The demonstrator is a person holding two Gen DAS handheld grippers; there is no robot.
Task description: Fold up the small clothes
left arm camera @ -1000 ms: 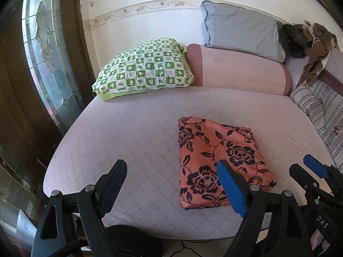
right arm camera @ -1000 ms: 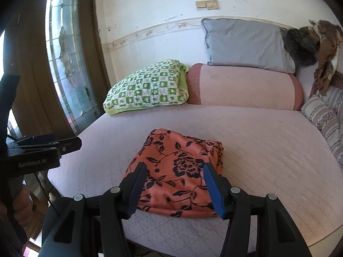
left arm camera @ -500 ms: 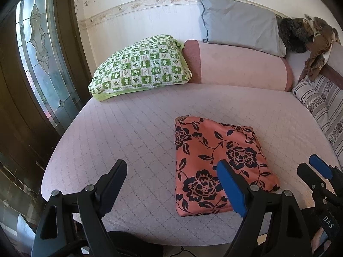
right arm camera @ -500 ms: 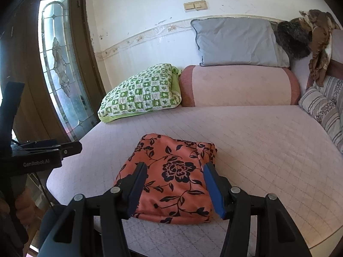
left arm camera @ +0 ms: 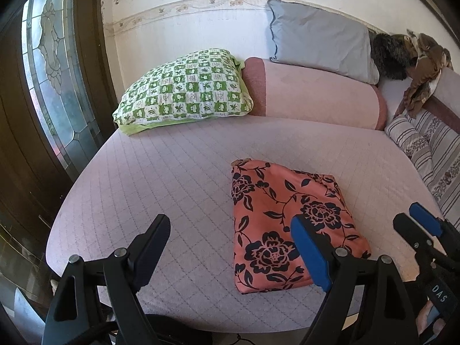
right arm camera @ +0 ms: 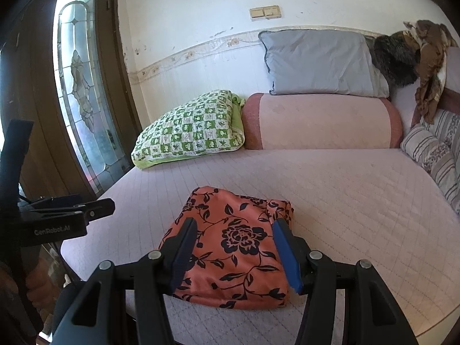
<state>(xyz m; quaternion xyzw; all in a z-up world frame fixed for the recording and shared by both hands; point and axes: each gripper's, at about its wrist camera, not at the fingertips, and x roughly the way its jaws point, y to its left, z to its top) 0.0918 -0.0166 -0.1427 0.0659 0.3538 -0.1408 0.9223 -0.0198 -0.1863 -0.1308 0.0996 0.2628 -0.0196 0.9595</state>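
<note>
Overhead, pillows (left arm camera: 187, 89) line the quilted pink bed (left arm camera: 172, 172) by a wall (right arm camera: 187, 14).

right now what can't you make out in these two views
- Folded floral garment: its near edge is hidden behind the right tongs in the right wrist view.
- Its underside and inner layers: hidden by its own top layer.
- Brown cloth heap: squeezed at the edge of the left wrist view, items unclear.
- Left tongs: open, nothing between them.

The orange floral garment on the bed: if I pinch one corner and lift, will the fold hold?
Probably not. The orange floral garment is soft cloth in loose stacked layers, so it would likely droop and unfold. It looks light for its size. Pushed across the quilted bed cover, it would more likely bunch than slide.
</note>
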